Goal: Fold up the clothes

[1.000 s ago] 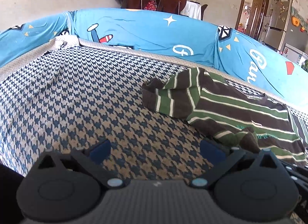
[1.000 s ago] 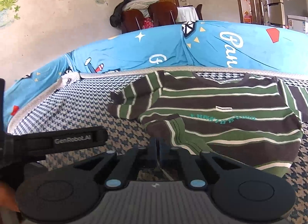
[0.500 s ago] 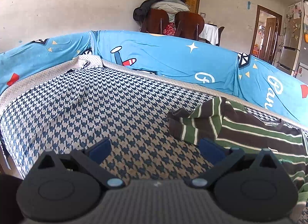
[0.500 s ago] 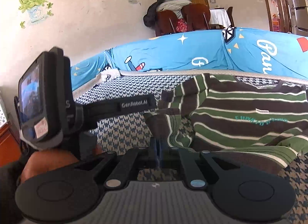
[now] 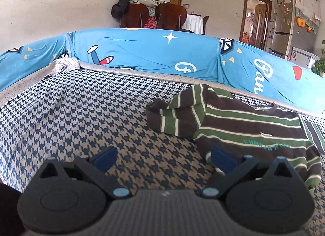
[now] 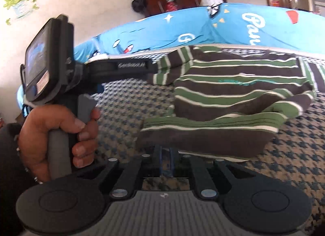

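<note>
Shirt hem now lifted higher, folding over the striped shirt (image 6: pixel 233 85) on the checked bed (image 5: pixel 81 114); right tool (image 6: pixel 165 161) pinches it (blurry), left tool (image 5: pixel 162 158) spread, empty.

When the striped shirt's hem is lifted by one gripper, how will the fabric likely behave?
The striped shirt looks floppy: the hem held by the right gripper sags to either side. Probably light, since one pinch raises it. On the houndstooth cover it may bunch, like the crumpled sleeve.
</note>
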A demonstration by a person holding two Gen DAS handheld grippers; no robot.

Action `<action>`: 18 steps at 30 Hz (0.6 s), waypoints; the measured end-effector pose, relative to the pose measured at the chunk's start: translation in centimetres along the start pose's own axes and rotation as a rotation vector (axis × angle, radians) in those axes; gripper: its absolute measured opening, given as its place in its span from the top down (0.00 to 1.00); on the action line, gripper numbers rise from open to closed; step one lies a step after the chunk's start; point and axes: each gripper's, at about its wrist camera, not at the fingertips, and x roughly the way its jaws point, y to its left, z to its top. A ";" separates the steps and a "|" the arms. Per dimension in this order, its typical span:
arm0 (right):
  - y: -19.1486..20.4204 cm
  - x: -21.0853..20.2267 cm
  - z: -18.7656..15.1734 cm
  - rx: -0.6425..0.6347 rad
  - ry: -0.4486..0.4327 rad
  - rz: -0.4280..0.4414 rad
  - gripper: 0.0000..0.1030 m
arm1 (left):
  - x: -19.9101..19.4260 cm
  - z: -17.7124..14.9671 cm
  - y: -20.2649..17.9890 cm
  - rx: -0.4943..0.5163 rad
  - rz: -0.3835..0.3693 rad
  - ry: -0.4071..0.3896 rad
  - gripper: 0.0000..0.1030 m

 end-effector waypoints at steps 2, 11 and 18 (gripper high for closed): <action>-0.8 -0.2 0.1 0.013 -0.018 -0.052 0.86 | 0.1 -0.4 -0.8 0.033 -0.021 0.012 0.00; -5.4 -0.5 -0.2 0.167 -0.052 -0.217 0.74 | 0.7 -2.4 -4.3 0.167 -0.121 0.060 0.00; -7.8 -0.9 -0.8 0.207 -0.088 -0.294 0.70 | 1.9 -3.9 -5.9 0.225 -0.151 0.136 0.00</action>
